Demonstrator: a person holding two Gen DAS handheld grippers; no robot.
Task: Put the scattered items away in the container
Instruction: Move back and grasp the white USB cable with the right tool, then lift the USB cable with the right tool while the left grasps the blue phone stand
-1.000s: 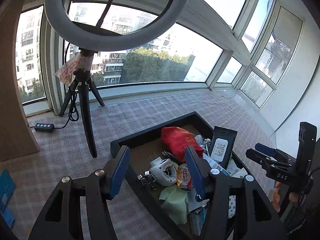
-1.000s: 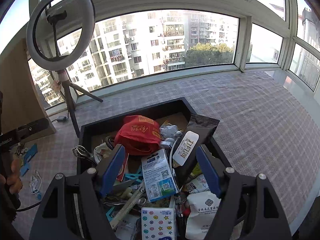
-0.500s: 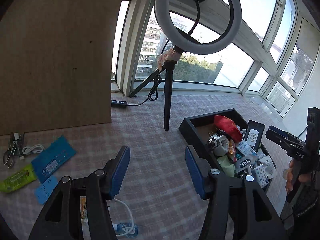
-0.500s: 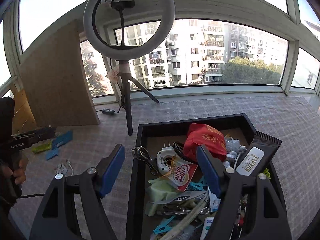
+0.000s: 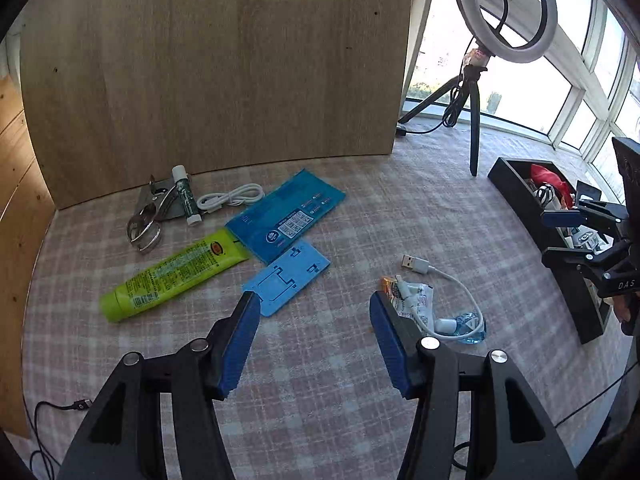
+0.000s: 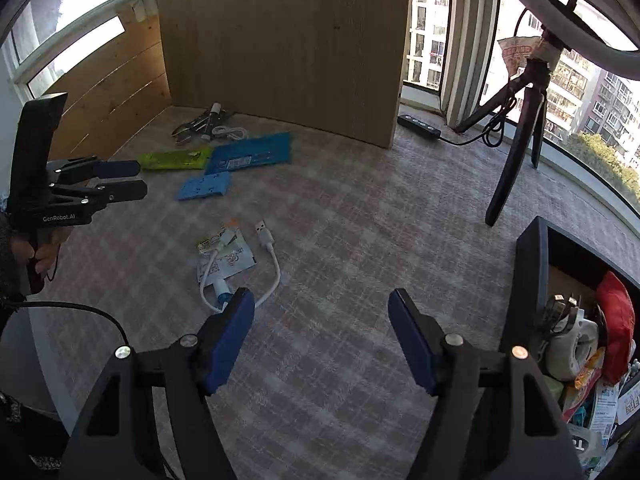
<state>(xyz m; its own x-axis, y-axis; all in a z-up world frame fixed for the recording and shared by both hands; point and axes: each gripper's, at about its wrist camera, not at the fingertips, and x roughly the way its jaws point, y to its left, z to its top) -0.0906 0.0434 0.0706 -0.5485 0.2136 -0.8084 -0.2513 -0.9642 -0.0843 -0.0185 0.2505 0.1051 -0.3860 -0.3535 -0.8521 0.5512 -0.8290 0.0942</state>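
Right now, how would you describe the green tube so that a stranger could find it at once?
Start at the tall wooden board standing on the checked tablecloth; a cluster of loose items lies at its foot. The green tube lies flat at the near left of that cluster, its flat end touching a blue packet. It is the only lime-yellow thing there.

The left wrist camera looks down from just above the plaid cloth toward the wooden board (image 5: 208,80), which fills its background. The right wrist camera sits farther back from the board (image 6: 288,36), facing it more obliquely. Both views share the white USB cable (image 5: 444,276) (image 6: 268,256) lying before the board.
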